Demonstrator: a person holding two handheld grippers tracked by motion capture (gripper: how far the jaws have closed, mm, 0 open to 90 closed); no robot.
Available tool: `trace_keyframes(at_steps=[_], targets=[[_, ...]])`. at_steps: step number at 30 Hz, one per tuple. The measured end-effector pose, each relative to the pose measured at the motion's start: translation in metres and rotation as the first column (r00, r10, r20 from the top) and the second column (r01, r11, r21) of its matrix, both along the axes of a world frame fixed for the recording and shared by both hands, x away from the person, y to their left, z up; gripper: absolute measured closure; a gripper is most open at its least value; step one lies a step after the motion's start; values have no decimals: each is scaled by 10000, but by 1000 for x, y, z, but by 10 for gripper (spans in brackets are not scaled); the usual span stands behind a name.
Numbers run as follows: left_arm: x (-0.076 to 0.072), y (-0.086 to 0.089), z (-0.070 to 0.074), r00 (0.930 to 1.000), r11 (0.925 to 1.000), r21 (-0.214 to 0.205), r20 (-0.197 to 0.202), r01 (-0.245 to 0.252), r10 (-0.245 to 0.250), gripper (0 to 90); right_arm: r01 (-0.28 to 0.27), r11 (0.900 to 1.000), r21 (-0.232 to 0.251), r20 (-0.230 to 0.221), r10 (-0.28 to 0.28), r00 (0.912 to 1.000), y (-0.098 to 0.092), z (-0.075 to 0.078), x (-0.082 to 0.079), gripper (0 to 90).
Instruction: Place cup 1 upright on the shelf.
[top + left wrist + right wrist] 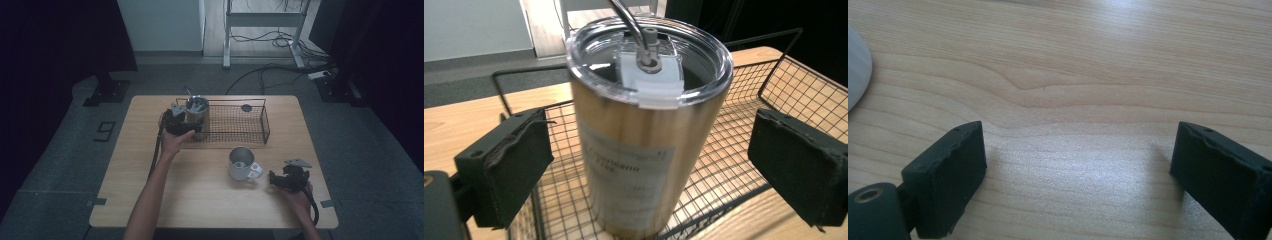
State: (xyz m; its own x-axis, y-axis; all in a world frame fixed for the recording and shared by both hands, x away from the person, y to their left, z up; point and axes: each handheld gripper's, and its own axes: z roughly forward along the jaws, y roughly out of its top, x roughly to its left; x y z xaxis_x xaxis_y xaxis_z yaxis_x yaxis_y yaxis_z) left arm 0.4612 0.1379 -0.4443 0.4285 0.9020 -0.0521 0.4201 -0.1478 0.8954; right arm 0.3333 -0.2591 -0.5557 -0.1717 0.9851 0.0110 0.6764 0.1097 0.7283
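- Spanning the scene, a rectangular bench (150, 165) of pale wood grain is seen, its surface smooth and matt.
- A black wire basket (235, 125) of fine square mesh, long and low, is set at the far middle of the bench, its long side running left to right.
- A tall steel tumbler (634, 150) is stood upright inside the left end of the basket, long axis vertical; a brushed cylindrical wall, a pale printed label and a clear round plastic lid with a bent metal straw are shown.
- A squat metal mug (242, 164), mouth upward and handle turned toward the right tool, is placed on the bare bench in front of the basket.
- The left tool (644, 170) is held at the tumbler, its black padded jaws spread to either side of the wall and clear of it; nothing is gripped.
- The right tool (1078, 175) is rested on the bench near the mug, jaws wide apart over bare wood.
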Motion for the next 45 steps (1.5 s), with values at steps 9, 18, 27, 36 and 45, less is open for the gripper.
trace_keyframes(at_steps=[9,18,27,36,45], targets=[[-27,16,2,9999,9999,66,51,102,-103,77,93,10000,18,4,-93,10000,0,0,0,72],[-51,33,-7,9987,9992,-34,-297,405,-405,101,93,10000,-9,-5,-93,10000,0,0,0,72],[-80,42,-22,9956,9982,-51,-724,599,-601,117,124,9999,-8,8,-124,9999,0,0,0,70],[-108,52,-40,9931,9981,39,-1004,609,-602,123,127,9999,-10,9,-127,9999,0,0,0,71],[-129,62,-56,9899,9982,-47,-1281,603,-604,127,126,9999,-8,7,-126,9999,0,0,0,71]])
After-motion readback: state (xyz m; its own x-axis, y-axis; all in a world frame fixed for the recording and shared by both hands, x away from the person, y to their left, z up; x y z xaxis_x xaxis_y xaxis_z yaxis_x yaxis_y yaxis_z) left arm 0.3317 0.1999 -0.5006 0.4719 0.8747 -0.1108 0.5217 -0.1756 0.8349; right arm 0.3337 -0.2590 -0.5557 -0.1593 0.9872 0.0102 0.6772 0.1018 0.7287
